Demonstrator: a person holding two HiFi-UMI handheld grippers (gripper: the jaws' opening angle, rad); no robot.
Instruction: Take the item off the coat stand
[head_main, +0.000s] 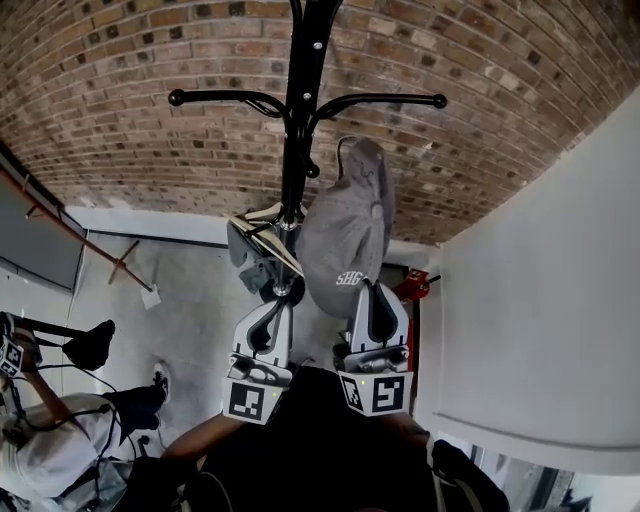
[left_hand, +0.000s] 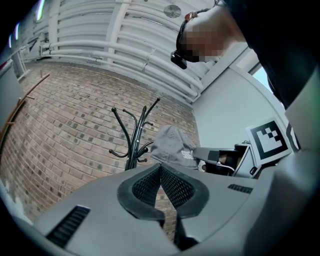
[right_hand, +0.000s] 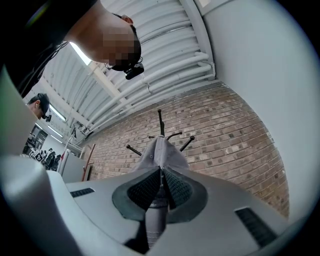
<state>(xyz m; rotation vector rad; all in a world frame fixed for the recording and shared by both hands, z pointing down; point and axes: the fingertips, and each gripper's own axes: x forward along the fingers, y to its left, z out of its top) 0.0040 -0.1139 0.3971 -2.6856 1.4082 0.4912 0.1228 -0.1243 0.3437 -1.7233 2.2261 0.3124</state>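
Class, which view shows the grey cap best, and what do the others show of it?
The head view: the grey cap appears almost whole beside the coat stand, with the right gripper at its lower edge. The left gripper view shows it smaller, partly behind the jaws. The right gripper view shows it edge-on, pinched.

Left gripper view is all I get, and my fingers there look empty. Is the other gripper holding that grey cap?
Observer: Yes. In the right gripper view, the right gripper has its fingers shut on the grey cap.
Operator: Is the cap off the stand?
Observer: I cannot tell. The head view shows it hanging close beside the pole of the coat stand, under the long arms.
Operator: Is anything else hanging there?
Observer: Yes. A dark item with a pale edge sits lower on the pole, left of the cap.
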